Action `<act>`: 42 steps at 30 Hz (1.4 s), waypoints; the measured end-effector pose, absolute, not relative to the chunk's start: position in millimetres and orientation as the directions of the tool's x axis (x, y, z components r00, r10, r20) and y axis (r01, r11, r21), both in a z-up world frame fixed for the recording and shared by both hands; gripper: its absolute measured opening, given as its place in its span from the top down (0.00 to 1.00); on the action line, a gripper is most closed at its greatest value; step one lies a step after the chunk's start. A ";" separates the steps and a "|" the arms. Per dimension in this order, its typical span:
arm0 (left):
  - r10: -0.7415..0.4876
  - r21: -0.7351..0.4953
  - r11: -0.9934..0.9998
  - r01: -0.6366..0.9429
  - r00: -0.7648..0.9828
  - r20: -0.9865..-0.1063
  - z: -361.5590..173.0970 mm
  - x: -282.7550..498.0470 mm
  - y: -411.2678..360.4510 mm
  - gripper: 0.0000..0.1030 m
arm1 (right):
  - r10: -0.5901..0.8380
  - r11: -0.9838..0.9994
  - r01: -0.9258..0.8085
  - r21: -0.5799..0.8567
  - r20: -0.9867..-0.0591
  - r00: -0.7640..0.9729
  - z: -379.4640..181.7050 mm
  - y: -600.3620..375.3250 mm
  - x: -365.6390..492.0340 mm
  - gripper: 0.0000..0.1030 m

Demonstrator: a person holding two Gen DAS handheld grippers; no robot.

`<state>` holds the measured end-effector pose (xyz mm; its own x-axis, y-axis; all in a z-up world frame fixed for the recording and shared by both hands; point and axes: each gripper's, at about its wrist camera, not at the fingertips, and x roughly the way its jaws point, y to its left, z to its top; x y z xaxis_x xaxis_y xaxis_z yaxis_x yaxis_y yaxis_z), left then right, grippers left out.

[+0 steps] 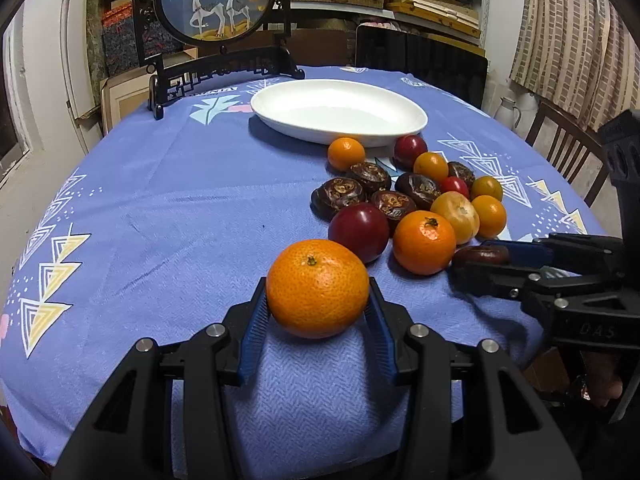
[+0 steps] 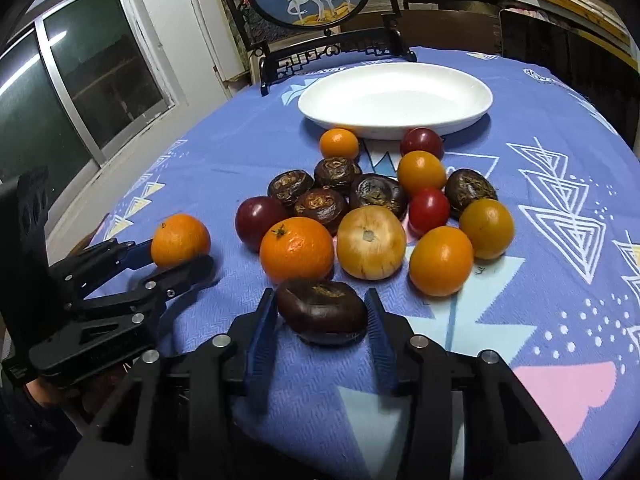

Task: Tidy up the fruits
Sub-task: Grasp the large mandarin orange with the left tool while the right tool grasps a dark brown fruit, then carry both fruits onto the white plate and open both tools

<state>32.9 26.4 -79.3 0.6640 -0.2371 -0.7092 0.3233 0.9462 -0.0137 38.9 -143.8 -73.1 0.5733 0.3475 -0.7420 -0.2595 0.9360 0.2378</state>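
Note:
My left gripper (image 1: pixel 317 307) is shut on a tangerine (image 1: pixel 317 288) at the near edge of the fruit pile, low over the blue tablecloth; it also shows in the right wrist view (image 2: pixel 180 240). My right gripper (image 2: pixel 322 314) has its blue pads around a dark brown water chestnut (image 2: pixel 322 310), touching or nearly touching both sides; it rests on the cloth. In the left wrist view this gripper (image 1: pixel 476 264) comes in from the right. A white oval plate (image 1: pixel 280 114) stands empty behind the pile. The pile holds tangerines, red and orange tomatoes and several water chestnuts.
A black framed deer screen (image 1: pixel 216 0) stands on the table behind the plate. Chairs (image 1: pixel 568 148) stand at the far and right sides. The table edge curves away left. A second tangerine (image 2: pixel 297 249) lies just beyond the right gripper.

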 end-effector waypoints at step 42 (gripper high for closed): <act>-0.288 -0.050 0.928 0.368 0.627 -0.723 -24.3 244.5 0.5 0.20 | 0.313 0.933 -0.081 0.352 -0.676 0.667 -21.5 -236.7 244.2 0.37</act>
